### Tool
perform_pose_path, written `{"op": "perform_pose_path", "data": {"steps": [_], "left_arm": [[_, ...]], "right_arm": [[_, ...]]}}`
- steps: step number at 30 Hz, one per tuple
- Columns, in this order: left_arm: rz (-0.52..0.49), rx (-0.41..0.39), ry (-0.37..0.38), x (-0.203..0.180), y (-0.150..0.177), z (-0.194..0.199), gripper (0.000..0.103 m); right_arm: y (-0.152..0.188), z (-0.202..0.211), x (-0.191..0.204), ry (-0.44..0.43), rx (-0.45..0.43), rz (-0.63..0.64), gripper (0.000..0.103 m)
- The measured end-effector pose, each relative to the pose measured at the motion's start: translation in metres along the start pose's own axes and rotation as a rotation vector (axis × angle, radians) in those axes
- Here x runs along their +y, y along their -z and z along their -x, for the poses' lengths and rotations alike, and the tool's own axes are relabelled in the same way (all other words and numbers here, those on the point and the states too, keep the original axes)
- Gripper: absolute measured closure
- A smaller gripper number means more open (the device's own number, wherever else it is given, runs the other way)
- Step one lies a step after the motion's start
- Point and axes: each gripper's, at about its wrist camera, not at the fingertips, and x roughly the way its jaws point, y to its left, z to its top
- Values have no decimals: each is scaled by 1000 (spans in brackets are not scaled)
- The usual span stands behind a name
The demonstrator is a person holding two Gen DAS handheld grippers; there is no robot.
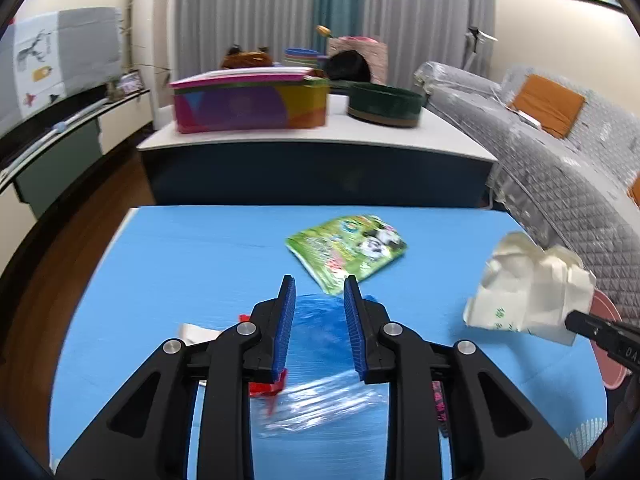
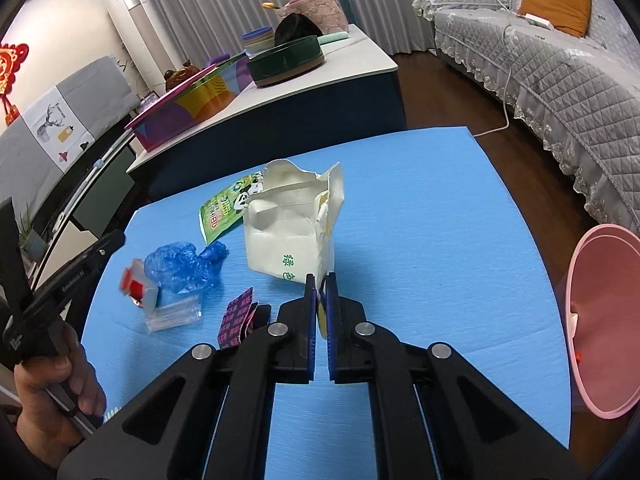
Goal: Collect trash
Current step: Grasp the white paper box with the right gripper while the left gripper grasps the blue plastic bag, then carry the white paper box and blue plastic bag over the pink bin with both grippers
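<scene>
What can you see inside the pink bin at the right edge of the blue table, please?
The pink bin lies tilted with its mouth toward the camera. A white scrap and a small red bit show at its left rim; the image edge cuts off the rest.

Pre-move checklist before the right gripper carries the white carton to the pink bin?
1. Right gripper shut on the white carton: ok, pads pinch its lower edge.
2. Carton clear of the blue mat: cannot tell from the right wrist view; in the left wrist view it looks raised.
3. Pink bin reachable: ok, at the mat's right edge, opening facing the mat.
4. Path to the bin free: ok, bare mat between.
5. Left gripper out of the way: ok, open over the blue plastic bag, apart from the carton.
6. Bin's free space: cannot tell.
</scene>
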Motion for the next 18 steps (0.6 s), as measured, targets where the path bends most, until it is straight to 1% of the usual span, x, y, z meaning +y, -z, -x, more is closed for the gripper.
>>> {"op": "perform_pose_path", "data": {"steps": [2,4,7,9,10,11,14,18], "left_arm": [[-5,32,12,-5,2,-9,60],[-7,87,17,-9,6,-22,53],[-28,175,-42,-13,16,-42,53],[-17,209,-38,-11,21,-53,53],[-14,211,-31,-10,21,-54,61],[-14,210,-31,-10,21,-54,80],[-13,187,-23,-11,17,-51,101],[-17,128,-16,-15,9,-41,102]], "right_arm": [[0,0,-1,-1,1,-2,98],[0,0,-2,-4,1,-1,98],[-1,-1,-3,-4,3,3,98],[-1,-2,-4,-5,4,2,98],[-1,-2,-4,-5,4,2,98],[-1,-2,-5,-4,4,4,98],[-1,-2,-5,-4,1,4,98],[-1,2,-8,-4,-6,-2,98]]}}
